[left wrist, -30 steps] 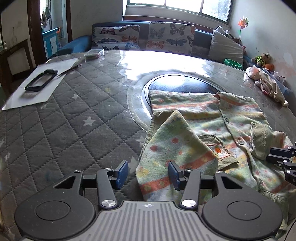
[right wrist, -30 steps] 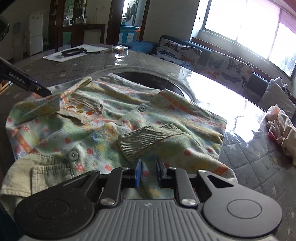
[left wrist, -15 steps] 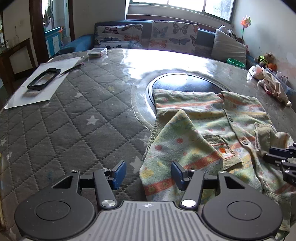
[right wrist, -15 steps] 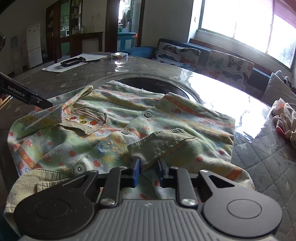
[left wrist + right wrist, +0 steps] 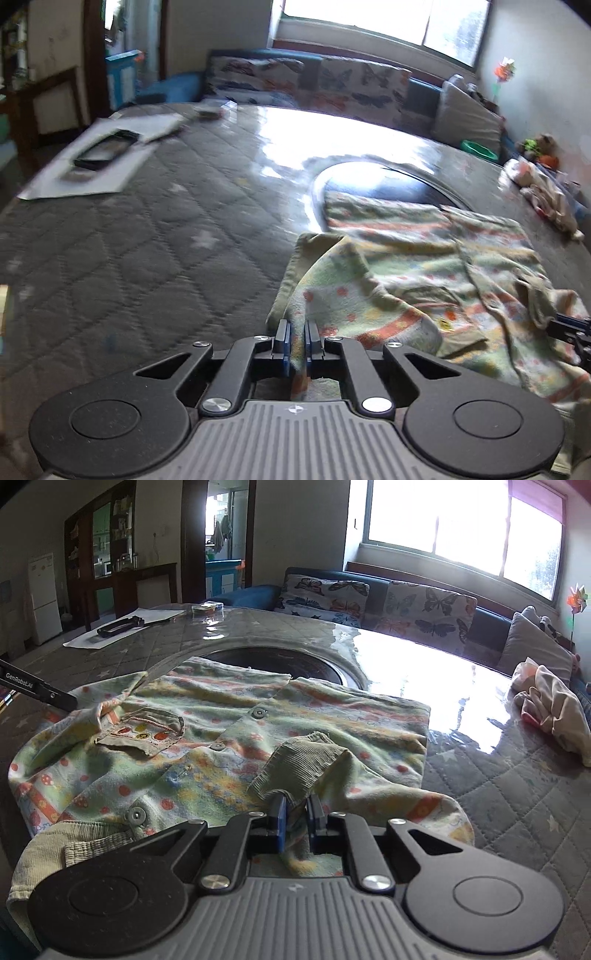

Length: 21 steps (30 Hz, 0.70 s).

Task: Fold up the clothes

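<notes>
At the bottom centre of your left wrist view, your left gripper (image 5: 297, 345) is clamped on a fold of the shirt (image 5: 417, 280), the blue pads nearly together with cloth pinched between them and a strip of it hanging below. In your right wrist view, your right gripper (image 5: 296, 821) is likewise clenched on the shirt, gripping cloth just under the ribbed olive cuff (image 5: 299, 766), which stands up in a hump at frame centre. The shirt lies spread on the quilted table (image 5: 129, 266), filling the lower right of the left view and the middle of the right view, its buttons running down the centre and a small embroidered pocket (image 5: 147, 734) at mid left. Beyond it, the far hem overlaps the dark round inset (image 5: 273, 662) in the tabletop. At the right edge of the right view a pale bundle of cloth (image 5: 554, 705) sits well apart from the shirt. Toward the upper left of both views, a dark frame-like object (image 5: 120, 624) rests on white paper (image 5: 96, 166); the left view is blurred there, so what it is can't be told. Farthest back, a sofa with butterfly cushions (image 5: 369, 600) stands under the window.
</notes>
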{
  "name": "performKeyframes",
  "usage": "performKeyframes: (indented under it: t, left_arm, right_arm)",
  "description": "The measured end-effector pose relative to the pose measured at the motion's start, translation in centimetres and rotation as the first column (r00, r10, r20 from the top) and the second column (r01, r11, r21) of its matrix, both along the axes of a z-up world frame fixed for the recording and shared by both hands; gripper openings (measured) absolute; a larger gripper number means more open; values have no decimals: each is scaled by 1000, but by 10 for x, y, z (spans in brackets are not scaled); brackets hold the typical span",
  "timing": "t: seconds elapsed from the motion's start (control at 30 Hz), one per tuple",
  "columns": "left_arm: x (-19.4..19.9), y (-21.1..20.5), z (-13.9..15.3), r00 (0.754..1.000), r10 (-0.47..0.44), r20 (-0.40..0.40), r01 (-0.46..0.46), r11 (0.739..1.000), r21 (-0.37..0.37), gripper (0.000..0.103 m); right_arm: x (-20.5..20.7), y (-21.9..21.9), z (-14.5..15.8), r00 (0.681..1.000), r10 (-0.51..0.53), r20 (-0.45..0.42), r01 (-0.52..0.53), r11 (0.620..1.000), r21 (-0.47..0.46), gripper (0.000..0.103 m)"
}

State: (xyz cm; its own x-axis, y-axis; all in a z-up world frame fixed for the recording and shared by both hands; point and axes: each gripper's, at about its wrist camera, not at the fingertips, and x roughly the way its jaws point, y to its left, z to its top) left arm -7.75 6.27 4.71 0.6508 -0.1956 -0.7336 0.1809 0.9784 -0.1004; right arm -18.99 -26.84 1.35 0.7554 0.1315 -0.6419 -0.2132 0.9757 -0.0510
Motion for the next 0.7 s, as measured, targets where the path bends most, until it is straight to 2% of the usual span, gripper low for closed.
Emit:
performKeyframes:
  t: [0.17,0.37,0.53,0.7]
  left_arm:
    - [-13,20,8,993,99,60,-103,992,70,8]
    - [-24,39,6,982,176,65,-182,977,108,7]
    - [-25,46,5,975,211,76,-220,965,145,7]
    - [-24,50,2,972,225,66,-233,959,162,7]
  right_arm:
    - [-2,-6,5,999,-25,25,25,1000,17,10]
    - [-7,-25,18,991,-109,75,107,994,37,9]
    - [-23,-58,26,966,-233,111,230,972,42,5]
    - [-43,-97,27,924,-367,108,363,930,54,4]
